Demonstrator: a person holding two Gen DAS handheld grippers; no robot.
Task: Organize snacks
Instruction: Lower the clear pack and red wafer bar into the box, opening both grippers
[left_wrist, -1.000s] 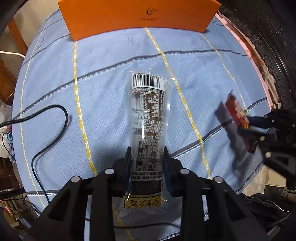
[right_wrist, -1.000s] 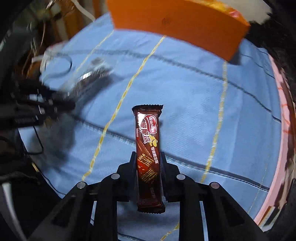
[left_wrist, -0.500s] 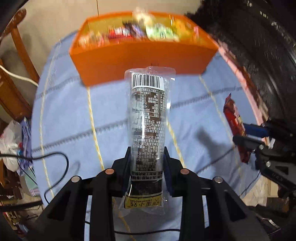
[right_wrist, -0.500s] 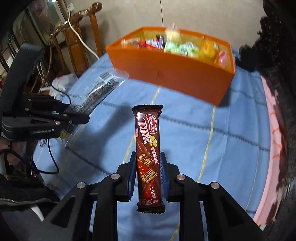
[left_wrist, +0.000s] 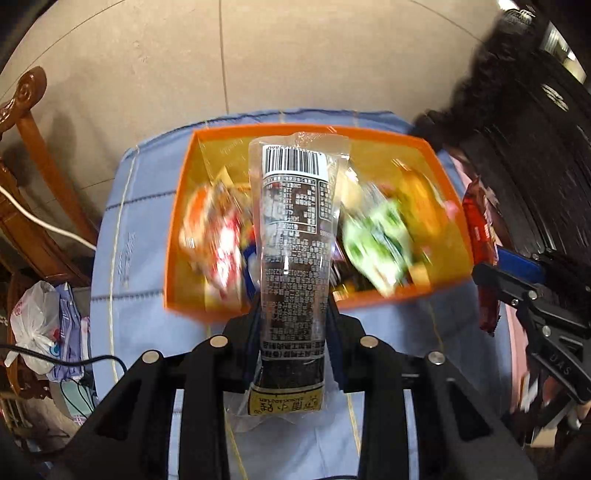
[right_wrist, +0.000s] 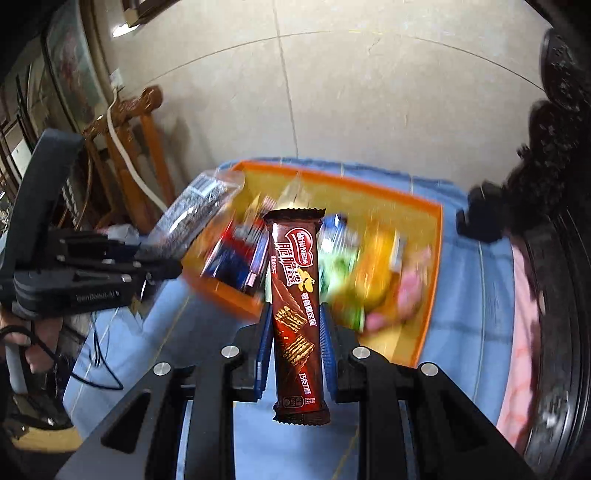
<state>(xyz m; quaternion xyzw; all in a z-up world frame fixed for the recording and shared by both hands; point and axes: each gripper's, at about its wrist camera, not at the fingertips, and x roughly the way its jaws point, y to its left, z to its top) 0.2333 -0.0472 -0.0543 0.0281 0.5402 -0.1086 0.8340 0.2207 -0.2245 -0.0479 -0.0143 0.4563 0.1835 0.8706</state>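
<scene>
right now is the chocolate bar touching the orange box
Apart. In the left wrist view the chocolate bar hangs in the right gripper outside the orange box, beyond its right wall, with blue cloth showing below it.

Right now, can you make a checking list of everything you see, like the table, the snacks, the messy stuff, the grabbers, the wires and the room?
Surface: blue tablecloth with yellow stripes.
Job's things: orange box holding blurred mixed snacks; clear barcode packet; brown chocolate wafer bar.
Clutter: white plastic bag on the floor beside the table.
Grippers: left gripper shut on the clear barcode packet; right gripper shut on the brown chocolate wafer bar.
Cables: black cable at the table edge; white cord over the chair.
Surroundings: wooden chair, tiled floor, dark carved furniture.
</scene>
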